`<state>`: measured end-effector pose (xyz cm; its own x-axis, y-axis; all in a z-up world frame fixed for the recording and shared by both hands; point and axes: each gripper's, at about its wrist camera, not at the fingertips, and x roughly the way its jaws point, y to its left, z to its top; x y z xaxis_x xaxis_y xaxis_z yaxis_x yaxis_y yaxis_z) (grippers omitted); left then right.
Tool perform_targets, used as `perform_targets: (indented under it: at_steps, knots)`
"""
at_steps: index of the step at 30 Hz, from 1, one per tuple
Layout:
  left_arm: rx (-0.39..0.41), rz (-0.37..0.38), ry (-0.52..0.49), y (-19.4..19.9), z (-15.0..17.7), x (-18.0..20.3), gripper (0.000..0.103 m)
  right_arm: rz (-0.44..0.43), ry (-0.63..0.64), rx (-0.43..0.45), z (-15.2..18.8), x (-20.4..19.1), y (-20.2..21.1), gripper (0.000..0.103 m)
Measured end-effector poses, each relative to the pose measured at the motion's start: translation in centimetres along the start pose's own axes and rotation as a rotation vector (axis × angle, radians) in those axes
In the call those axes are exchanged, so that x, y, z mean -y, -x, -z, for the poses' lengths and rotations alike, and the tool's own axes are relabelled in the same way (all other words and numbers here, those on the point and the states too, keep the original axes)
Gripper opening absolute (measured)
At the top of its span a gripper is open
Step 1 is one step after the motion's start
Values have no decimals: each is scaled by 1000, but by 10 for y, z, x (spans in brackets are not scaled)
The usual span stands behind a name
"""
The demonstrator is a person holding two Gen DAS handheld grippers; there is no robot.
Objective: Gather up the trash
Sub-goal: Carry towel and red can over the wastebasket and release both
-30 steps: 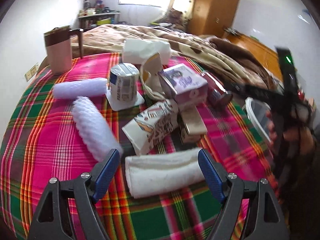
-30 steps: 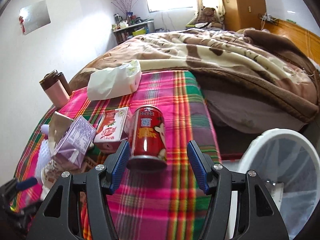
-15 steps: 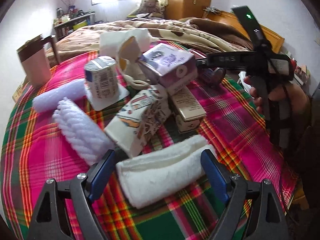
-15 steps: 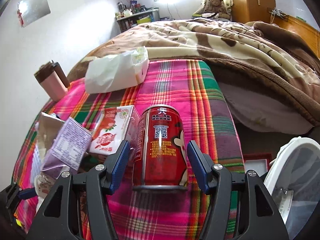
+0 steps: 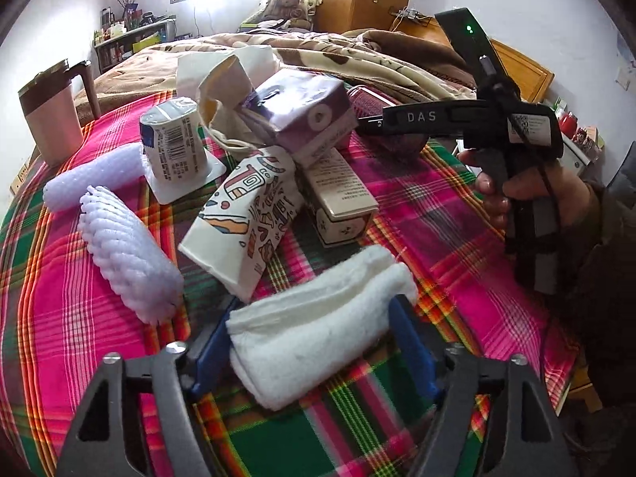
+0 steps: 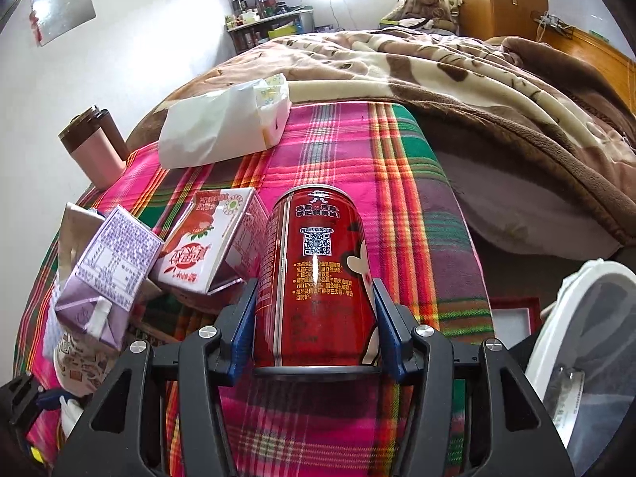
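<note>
My right gripper (image 6: 314,318) is shut on a red drink can (image 6: 316,278), its blue pads against both sides; the can stands upright on the plaid tablecloth (image 6: 342,159). My left gripper (image 5: 310,342) is shut on a folded white cloth (image 5: 314,334), the pads pressing its two ends. The right gripper also shows in the left wrist view (image 5: 469,119), held in a hand. Other trash lies in a heap: a purple carton (image 5: 306,115), a patterned carton (image 5: 246,214), a beige box (image 5: 338,190), a red-and-white juice carton (image 6: 210,246).
Two white foam sleeves (image 5: 123,250) and a yoghurt cup (image 5: 175,147) lie left of the heap. A pink mug (image 5: 51,119) stands at the back left. A white paper bag (image 6: 222,127) lies at the table's far edge. A white bin (image 6: 588,342) stands at the right.
My right gripper has moved forward around the red can and closed on it. My left gripper has moved onto the white cloth and closed on its ends.
</note>
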<state>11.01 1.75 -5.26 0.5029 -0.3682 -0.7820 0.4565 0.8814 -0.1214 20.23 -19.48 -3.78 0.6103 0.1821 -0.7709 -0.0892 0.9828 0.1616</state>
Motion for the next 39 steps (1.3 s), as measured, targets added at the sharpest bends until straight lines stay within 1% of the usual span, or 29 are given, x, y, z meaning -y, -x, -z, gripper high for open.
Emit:
perform_targets:
  at_steps: [4, 10, 13, 15, 17, 20, 22, 26, 29, 32, 33, 34, 35, 37, 39]
  knots:
    - [0, 3, 2, 4, 5, 4, 64, 6, 13, 7, 5, -2, 4, 54]
    - [2, 13, -3, 14, 13, 13, 50, -4, -6, 16, 13, 2, 13, 54]
    - [1, 20, -10, 18, 16, 20, 48, -12, -23, 30, 17, 4, 20, 54]
    - [2, 34, -19, 20, 18, 25, 48, -17, -35, 39, 20, 5, 25, 54]
    - [3, 71, -29, 21, 19, 28, 48, -22, -41, 50, 23, 6, 30, 54]
    - [29, 73, -17, 21, 13, 27, 52, -23, -48, 59, 26, 9, 36, 54]
    - [38, 85, -8, 16, 6, 25, 65, -26, -59, 62, 29, 12, 38, 54]
    - [20, 40, -26, 4, 0, 29, 66, -28, -75, 62, 35, 17, 43, 54]
    - [-7, 6, -69, -4, 2, 38, 66, -27, -76, 68, 40, 19, 49, 54]
    - [-5, -37, -95, -5, 4, 45, 66, -23, -78, 71, 44, 21, 54, 54]
    - [-4, -39, -91, -5, 3, 45, 63, -23, -79, 74, 46, 21, 55, 54]
    - [-2, -38, -86, -4, 3, 45, 57, -22, -79, 77, 47, 21, 57, 54]
    - [0, -42, -83, -3, 3, 45, 54, -22, -79, 80, 48, 22, 58, 54]
    - [6, -34, -75, -1, 3, 46, 44, -21, -82, 86, 50, 23, 62, 54]
    - [9, -37, -70, 1, 3, 47, 40, -23, -87, 90, 52, 24, 64, 54]
